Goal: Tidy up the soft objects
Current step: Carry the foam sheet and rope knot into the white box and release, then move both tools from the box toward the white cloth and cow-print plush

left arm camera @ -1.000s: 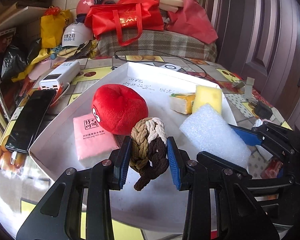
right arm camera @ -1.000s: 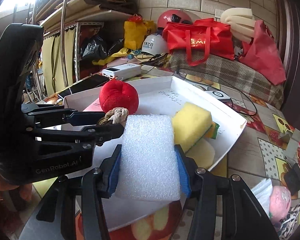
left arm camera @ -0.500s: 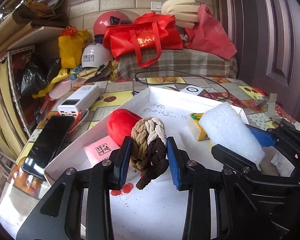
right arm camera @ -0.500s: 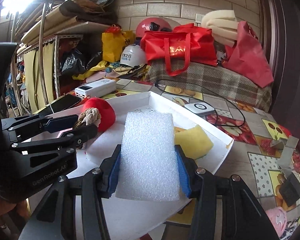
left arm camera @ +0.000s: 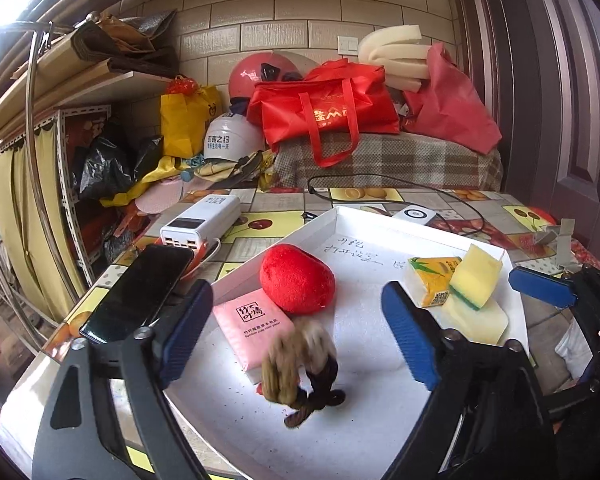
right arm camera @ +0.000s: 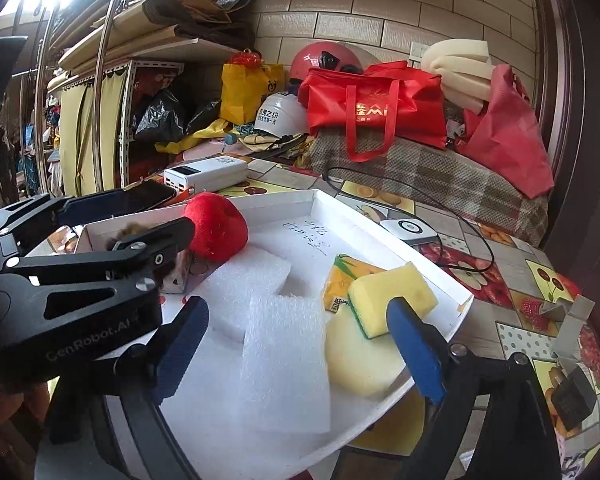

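Both claws spread wide and empty, left claw (left arm camera: 296,332) above the blurred brown-and-cream braided rope knot (left arm camera: 300,372) dropping at the tray's 7 o'clock, right claw (right arm camera: 300,348) over the white foam block (right arm camera: 286,364) at 6: lift straight up, clear of the shallow white cardboard tray (left arm camera: 380,216).

The knot (left arm camera: 300,368) between my left claw's (left arm camera: 296,344) fingers is blurred. From my right view, that claw hides most of it, and the pink pack (right arm camera: 178,276) too.
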`<state>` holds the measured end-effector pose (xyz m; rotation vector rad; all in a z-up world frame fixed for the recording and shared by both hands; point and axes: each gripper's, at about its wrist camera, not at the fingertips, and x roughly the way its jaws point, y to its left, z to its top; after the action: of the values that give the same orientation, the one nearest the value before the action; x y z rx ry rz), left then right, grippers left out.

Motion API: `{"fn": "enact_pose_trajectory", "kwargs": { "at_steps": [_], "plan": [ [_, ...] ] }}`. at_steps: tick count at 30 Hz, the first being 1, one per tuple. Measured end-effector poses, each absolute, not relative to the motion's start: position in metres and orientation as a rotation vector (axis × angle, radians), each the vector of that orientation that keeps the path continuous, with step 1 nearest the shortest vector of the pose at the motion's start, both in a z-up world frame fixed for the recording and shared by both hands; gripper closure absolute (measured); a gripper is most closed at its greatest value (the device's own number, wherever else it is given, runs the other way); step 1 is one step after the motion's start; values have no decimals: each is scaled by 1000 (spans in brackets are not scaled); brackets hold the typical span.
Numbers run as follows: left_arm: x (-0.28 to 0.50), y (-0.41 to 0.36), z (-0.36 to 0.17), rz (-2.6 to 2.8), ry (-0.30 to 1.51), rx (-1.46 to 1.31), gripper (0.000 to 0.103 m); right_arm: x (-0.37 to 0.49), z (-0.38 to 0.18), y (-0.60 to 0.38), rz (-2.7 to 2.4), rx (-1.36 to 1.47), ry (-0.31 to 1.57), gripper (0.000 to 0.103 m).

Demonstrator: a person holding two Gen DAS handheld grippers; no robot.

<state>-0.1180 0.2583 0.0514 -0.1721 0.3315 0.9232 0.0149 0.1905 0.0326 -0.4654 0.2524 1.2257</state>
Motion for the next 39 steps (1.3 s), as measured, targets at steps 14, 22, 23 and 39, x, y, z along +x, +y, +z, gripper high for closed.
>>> {"fn": "enact_pose_trajectory", "kwargs": {
  "at_steps": [14, 22, 23, 39],
  "plan": [
    [-133, 252, 53, 979, 256, -178, 0, 2, 34, 181, 1166, -456, 143, 0],
    [-151, 243, 55, 922, 201, -246, 0, 5, 48, 120, 1042, -223, 69, 0],
    [-151, 241, 55, 904, 201, -253, 0, 8, 48, 112, 1043, -195, 82, 0],
    [-87, 136, 53, 468, 347, -82, 0, 117, 43, -30, 880, -124, 279, 0]
  ]
}}
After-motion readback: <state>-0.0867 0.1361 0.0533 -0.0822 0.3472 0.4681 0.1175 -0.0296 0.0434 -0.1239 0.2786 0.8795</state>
